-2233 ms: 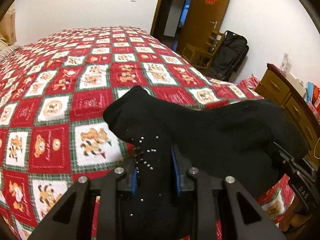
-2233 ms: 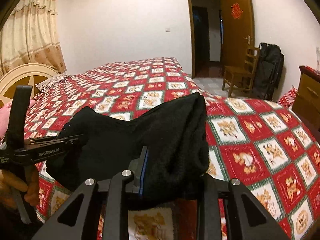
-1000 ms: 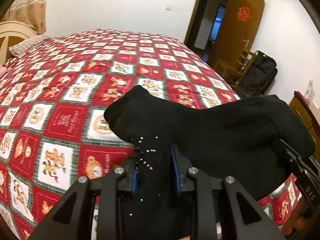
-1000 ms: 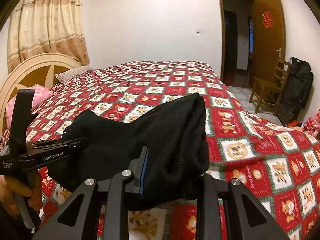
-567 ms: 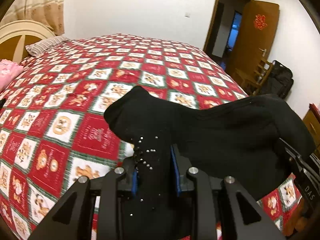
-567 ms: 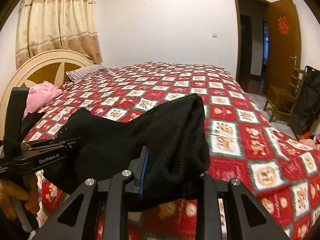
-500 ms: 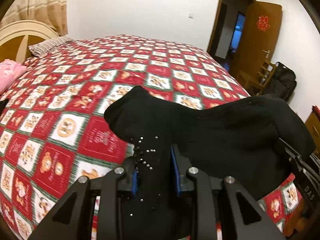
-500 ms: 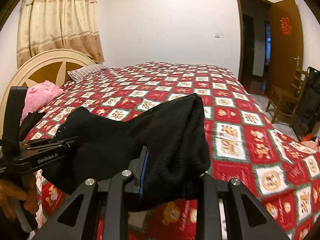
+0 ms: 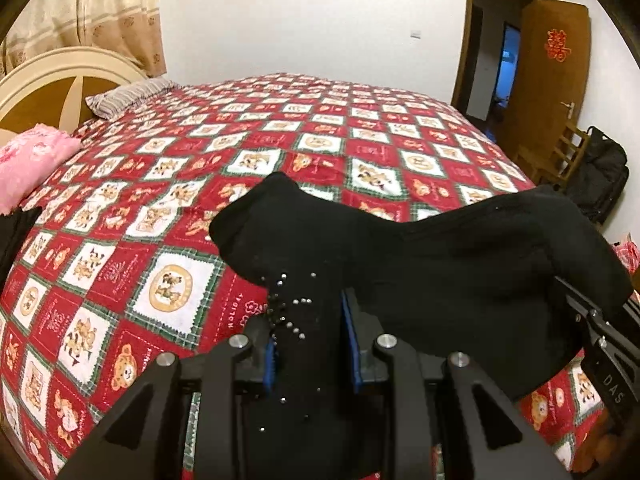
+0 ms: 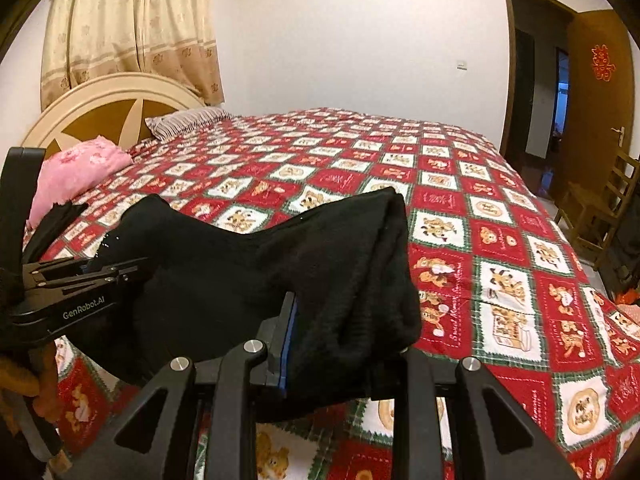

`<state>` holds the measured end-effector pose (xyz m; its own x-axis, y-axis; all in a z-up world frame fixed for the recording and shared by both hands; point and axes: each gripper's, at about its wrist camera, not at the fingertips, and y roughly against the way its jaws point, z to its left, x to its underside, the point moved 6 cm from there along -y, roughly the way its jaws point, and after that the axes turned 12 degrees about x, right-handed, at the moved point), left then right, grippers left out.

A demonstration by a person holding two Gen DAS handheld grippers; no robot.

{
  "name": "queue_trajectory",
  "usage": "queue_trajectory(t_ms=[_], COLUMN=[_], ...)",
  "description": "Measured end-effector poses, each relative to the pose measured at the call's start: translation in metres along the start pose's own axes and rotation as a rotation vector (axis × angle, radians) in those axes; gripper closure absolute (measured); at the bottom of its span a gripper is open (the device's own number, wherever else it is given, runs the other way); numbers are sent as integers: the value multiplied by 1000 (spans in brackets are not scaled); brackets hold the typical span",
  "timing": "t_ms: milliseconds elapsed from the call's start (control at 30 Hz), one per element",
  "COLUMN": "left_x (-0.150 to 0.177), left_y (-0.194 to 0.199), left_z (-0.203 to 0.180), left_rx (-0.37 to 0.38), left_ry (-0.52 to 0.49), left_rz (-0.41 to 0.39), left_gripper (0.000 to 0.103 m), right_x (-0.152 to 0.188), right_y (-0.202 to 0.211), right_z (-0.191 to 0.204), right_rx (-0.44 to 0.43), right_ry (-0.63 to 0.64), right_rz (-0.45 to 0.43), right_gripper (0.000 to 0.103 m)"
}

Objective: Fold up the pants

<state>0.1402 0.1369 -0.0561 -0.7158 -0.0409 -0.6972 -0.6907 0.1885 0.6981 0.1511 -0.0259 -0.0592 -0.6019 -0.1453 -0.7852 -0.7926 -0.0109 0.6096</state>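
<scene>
Pants (image 9: 460, 264) hang bunched between both grippers, carried above the bed (image 9: 320, 140). Compared with a second ago, both views have swung toward the headboard (image 10: 104, 116) at 10 o'clock, with the pink pillow (image 10: 76, 172) now showing; the grip looks unchanged, so this is likely repositioning before laying the cloth down. The left gripper (image 9: 310, 344) pinches a studded edge, fabric spilling toward 3 o'clock. The right gripper (image 10: 344, 344) pinches another fold, fabric draping toward 9 o'clock.

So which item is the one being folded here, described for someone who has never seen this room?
Start at the big bed with the red and white teddy-bear quilt. Held above its near edge is a black garment, the pants, stretched between the left gripper and the right gripper. It is the only plain black cloth clamped at both ends, with tiny silver studs.
</scene>
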Motion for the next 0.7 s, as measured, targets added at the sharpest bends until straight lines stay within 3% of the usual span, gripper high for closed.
queue_trajectory(t_ms=[500,600,667,700], left_x=[14,15,15,15], left_y=[-44,-45,-42,-38], left_z=[25,29,39,46], left_rx=[-45,-45,-60,-84], left_ry=[55,66,94,101], left_rz=[95,102,109,109], left_gripper=[71,61,45,32], right_x=[28,29,29,29], right_y=[-60,-63,-64,-64], right_z=[0,-1,-2,-2], right_rx=[42,39,33,31], right_ry=[76,80,75,75], right_rz=[128,136,140,140], right_gripper=[76,75,75,74])
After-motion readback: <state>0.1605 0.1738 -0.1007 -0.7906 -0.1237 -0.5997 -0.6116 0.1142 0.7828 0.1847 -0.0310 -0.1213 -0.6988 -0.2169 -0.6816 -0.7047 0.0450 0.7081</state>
